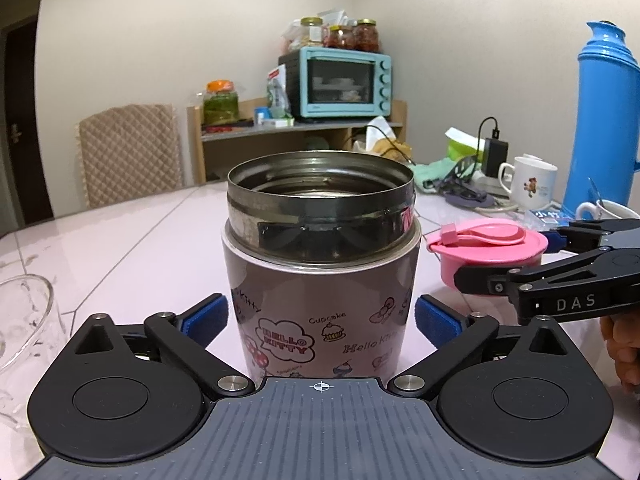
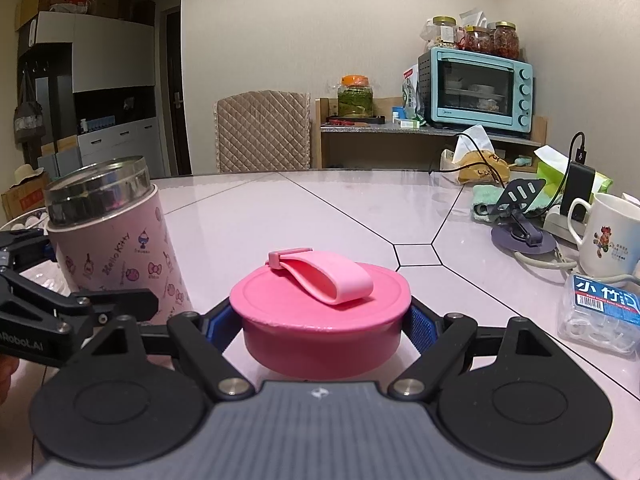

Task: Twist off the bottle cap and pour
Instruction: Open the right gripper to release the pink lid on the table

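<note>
"Hello Kitty" on flask (image 1: 320, 320), "DAS" on right claw (image 1: 500, 258)

A blue thermos (image 1: 604, 120) is standing at the table's (image 2: 360, 216) right edge, a white mug (image 2: 610, 240) sitting near it. A teal oven (image 2: 478, 90) is resting on a shelf (image 2: 420, 132), jars (image 2: 476, 36) sitting on top. A quilted chair (image 2: 262, 132) is facing the table.

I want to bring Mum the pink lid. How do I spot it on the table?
Find the pink Hello Kitty flask with its open steel mouth on the pale table. Just right of it sits the lid, between the right tongs. It is the only round, all-pink thing with a loop strap folded flat on top.
</note>
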A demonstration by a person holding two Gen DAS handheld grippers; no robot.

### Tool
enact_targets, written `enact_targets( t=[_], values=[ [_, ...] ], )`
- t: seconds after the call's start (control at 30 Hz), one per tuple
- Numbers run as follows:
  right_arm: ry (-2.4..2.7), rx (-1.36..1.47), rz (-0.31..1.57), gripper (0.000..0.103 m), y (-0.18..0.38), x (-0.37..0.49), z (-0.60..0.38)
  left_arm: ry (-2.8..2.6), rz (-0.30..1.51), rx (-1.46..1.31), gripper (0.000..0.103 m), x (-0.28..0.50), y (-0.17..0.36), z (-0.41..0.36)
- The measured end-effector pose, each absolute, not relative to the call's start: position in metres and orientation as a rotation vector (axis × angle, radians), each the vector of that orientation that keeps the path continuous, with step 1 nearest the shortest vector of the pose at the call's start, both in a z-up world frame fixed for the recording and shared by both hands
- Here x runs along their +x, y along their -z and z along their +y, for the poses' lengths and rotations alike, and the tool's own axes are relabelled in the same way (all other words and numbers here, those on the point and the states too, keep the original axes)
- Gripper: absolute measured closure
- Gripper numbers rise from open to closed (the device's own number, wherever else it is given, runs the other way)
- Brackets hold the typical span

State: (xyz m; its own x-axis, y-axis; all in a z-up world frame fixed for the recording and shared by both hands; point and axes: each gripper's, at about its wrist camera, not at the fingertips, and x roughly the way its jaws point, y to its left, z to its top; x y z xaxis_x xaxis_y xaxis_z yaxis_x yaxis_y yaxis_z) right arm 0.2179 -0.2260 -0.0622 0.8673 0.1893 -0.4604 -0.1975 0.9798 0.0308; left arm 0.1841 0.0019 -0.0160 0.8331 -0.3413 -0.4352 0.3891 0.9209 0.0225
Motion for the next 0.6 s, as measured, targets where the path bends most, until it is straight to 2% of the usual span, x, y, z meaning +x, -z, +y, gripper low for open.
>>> enact_targets(
  t=[0.6],
  values=[
    [-0.205,-0.037,0.514,0.018,0.0664,0.2246,-0.2237,0.366,0.463,0.127,0.000,0.1860,0.0207,0.0008]
  ],
)
